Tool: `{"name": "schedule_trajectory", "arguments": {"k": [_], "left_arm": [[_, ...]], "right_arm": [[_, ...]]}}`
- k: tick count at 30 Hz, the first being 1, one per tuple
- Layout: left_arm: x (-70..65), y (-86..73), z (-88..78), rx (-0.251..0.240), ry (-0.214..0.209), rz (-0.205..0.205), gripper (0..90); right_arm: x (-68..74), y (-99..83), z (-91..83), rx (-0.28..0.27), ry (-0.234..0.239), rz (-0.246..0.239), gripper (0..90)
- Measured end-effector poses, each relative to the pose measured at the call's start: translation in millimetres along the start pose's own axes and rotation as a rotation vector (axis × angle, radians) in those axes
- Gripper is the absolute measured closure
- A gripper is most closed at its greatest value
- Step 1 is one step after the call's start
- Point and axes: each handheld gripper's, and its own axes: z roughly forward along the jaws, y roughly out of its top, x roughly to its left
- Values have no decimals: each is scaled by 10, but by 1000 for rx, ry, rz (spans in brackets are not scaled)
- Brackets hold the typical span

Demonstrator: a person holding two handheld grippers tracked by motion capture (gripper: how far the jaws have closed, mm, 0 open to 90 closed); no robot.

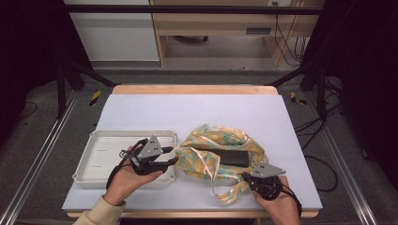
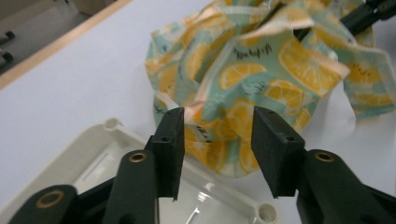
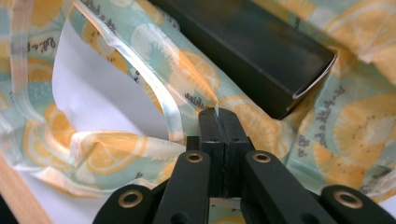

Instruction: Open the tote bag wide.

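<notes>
A cloth bag (image 1: 204, 140) printed with lemon slices lies open on the white table top, and a long black box (image 1: 233, 157) rests in its mouth. My left gripper (image 1: 172, 156) hovers over the right end of a white tray (image 1: 101, 140), its jaws apart and pointing at the bag's left edge (image 2: 233, 116). The pads touch no cloth. My right gripper (image 3: 217, 112) is at the bag's near right side, shut on a fold of the cloth (image 3: 243, 116), just short of the black box (image 3: 243, 51). The bag's pale handle strap (image 3: 144, 70) loops to the left of the jaws.
The empty white tray (image 2: 93, 163) sits left of the bag, near the table's front left. A wooden edge (image 1: 192, 89) borders the table's far side. Black frame legs and cables stand on the floor to both sides.
</notes>
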Motion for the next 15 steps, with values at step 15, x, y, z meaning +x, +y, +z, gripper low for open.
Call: {"name": "schedule_trajectory", "arguments": {"k": [15], "left_arm": [[181,488,384,17,13,14,486]], "right_arm": [[30,-74,-5,21,27,-23,900]]}}
